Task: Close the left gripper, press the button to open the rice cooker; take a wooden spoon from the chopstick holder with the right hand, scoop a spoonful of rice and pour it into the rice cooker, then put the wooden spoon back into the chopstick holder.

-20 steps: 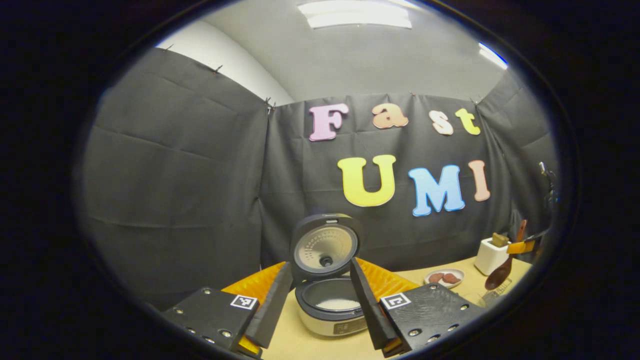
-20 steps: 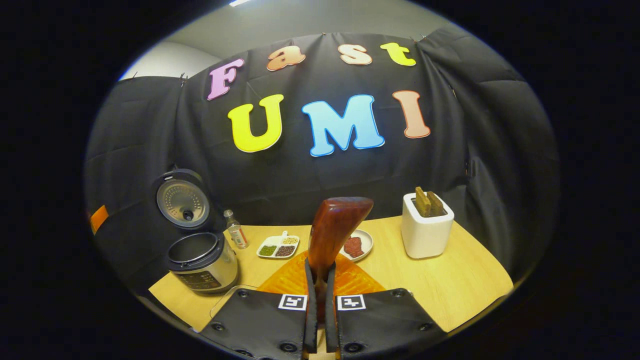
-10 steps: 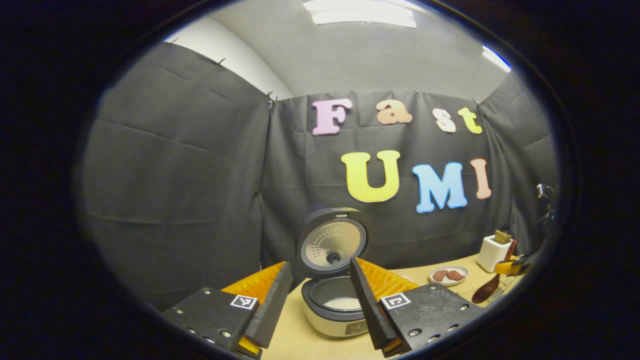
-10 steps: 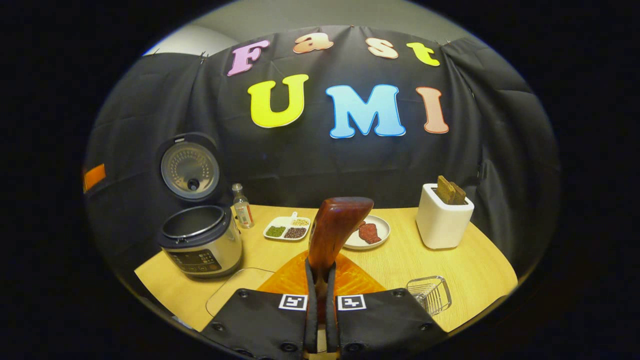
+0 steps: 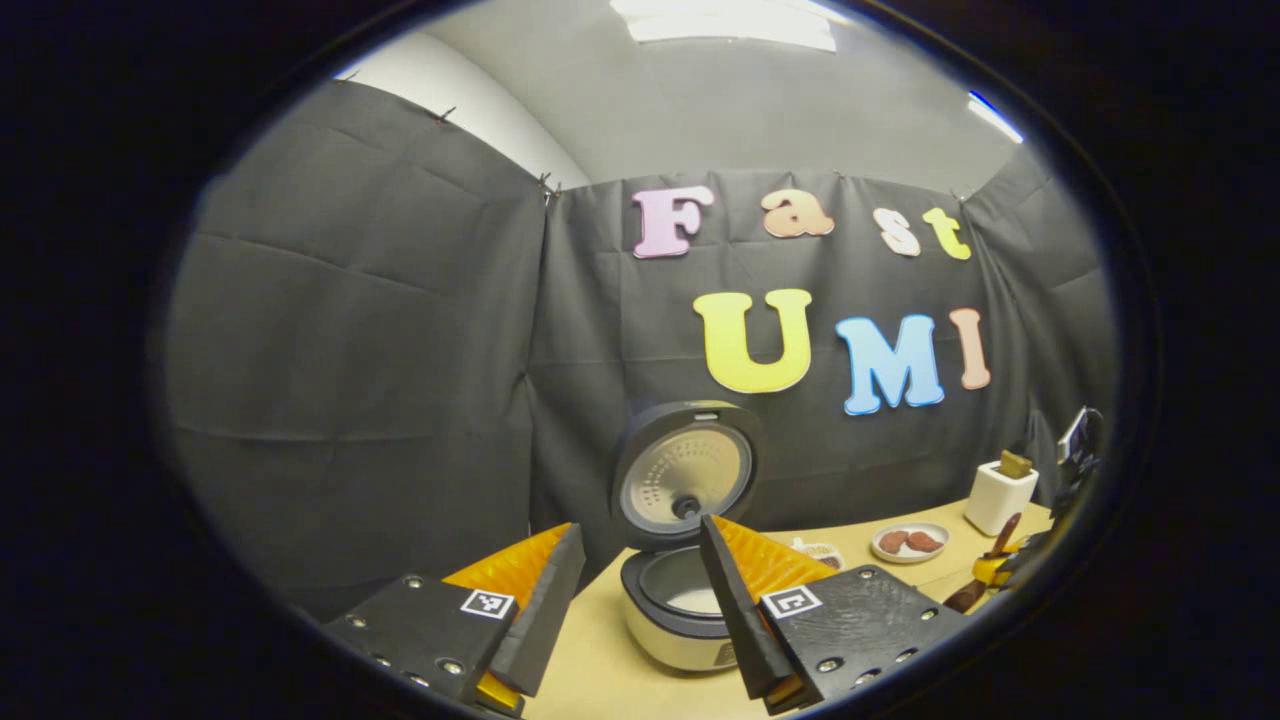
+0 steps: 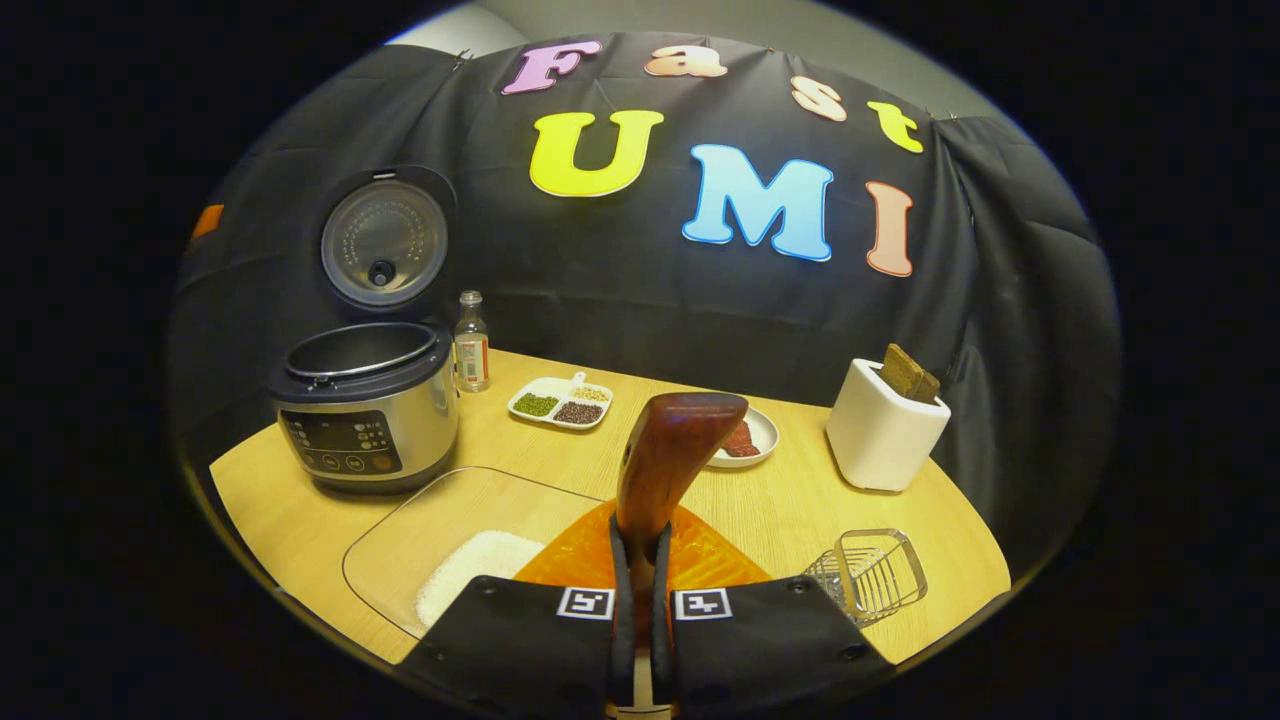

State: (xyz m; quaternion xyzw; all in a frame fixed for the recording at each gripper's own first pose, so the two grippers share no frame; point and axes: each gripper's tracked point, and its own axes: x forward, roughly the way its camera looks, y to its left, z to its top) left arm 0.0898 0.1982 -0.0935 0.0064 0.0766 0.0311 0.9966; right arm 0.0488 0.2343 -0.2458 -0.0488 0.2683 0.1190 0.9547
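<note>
The right hand-held gripper (image 6: 641, 570) is clamped on the spoon (image 6: 668, 462), whose long axis runs straight forward. The rice (image 6: 470, 572) lies in a clear tray (image 6: 400, 525) just below-left of it, the open cooker (image 6: 362, 412) beyond. The left hand-held gripper (image 5: 637, 610) stands wide, empty.

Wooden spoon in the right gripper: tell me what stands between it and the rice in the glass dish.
Nothing visible does. The wooden spoon is above the glass dish, the rice just below-left; the rice cooker stands farther left.
</note>
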